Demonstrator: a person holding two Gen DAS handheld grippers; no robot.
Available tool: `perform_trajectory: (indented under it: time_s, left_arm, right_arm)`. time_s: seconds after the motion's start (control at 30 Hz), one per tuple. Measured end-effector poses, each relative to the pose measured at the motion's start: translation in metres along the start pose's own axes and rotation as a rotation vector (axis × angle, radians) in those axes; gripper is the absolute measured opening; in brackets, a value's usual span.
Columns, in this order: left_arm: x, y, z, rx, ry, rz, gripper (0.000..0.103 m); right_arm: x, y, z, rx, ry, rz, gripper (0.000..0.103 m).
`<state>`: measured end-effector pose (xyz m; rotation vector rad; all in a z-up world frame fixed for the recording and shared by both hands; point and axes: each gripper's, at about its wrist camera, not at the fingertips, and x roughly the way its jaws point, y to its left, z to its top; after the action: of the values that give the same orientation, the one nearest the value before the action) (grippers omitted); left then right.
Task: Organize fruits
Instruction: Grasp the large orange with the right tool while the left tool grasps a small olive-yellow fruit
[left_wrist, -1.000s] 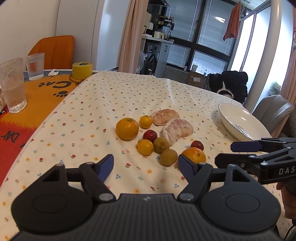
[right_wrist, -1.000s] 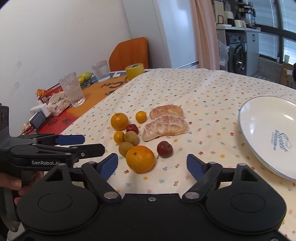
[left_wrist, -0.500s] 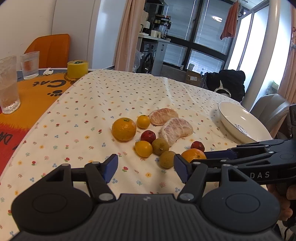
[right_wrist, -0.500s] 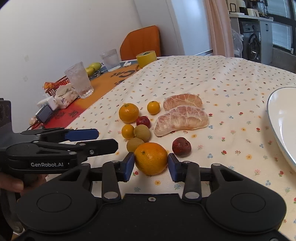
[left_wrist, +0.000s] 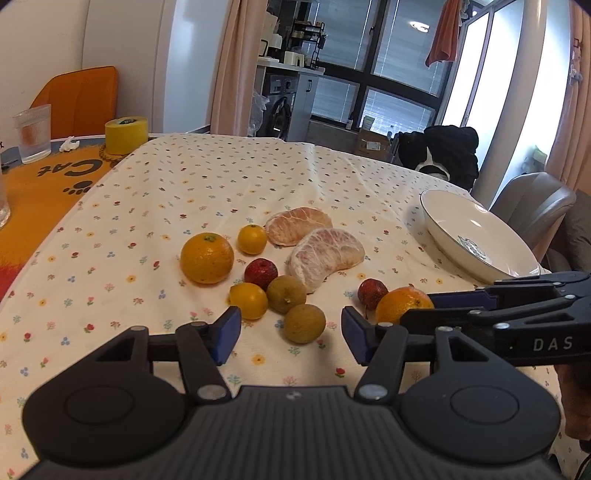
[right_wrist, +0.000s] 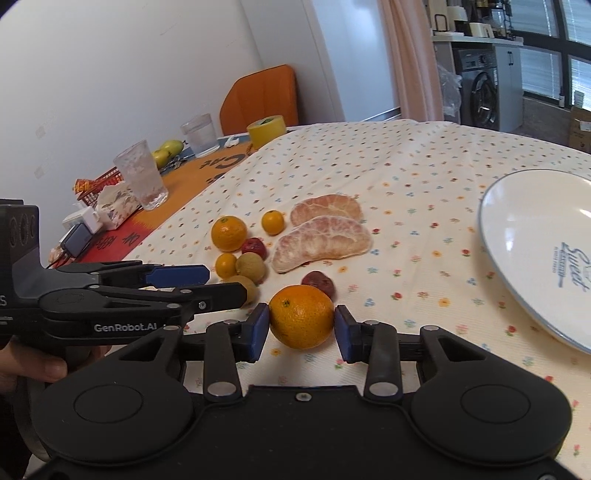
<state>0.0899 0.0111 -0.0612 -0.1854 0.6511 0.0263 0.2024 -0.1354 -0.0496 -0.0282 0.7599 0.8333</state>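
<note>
Nearest the right wrist camera, an orange is clamped between the blue jaws of the right gripper, just above the floral-clothed surface. The left gripper is held beside it with its jaws apart and nothing between them; a brown fruit lies just ahead of that gap. Just behind the held orange a small red fruit is seen, partly hidden by it. Farther on, a cluster is laid out: two small yellow citrus, another brown fruit, a second red fruit, a second orange and two peeled pomelo segments. A white plate is set well apart to the right. At the far left edge, glasses and a yellow tape roll are stood.
</note>
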Motion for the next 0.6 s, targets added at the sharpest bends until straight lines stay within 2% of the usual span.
perform_trajectory:
  time_s: [0.1,0.2,0.27,0.33,0.6]
  left_arm:
    - [0.005,-0.003,-0.001,0.005,0.01,0.003,0.055]
    - [0.009,-0.004,-0.001,0.004,0.023,0.007,0.047]
    - [0.011,-0.005,-0.002,0.0,0.031,0.014,0.032]
    - [0.011,-0.004,-0.002,-0.005,0.028,0.015,0.025]
    - [-0.002,-0.006,-0.001,0.0,0.008,0.027,0.024]
  right_arm:
    - [-0.005,-0.003,-0.001,0.004,-0.008,-0.01,0.036]
    - [-0.009,-0.007,-0.003,0.012,-0.018,-0.02,0.036]
    - [-0.012,-0.009,-0.004,0.019,-0.023,-0.028,0.036]
    - [-0.014,-0.011,-0.004,0.023,-0.028,-0.032,0.036]
    - [-0.02,-0.012,-0.006,0.029,-0.05,-0.033,0.036]
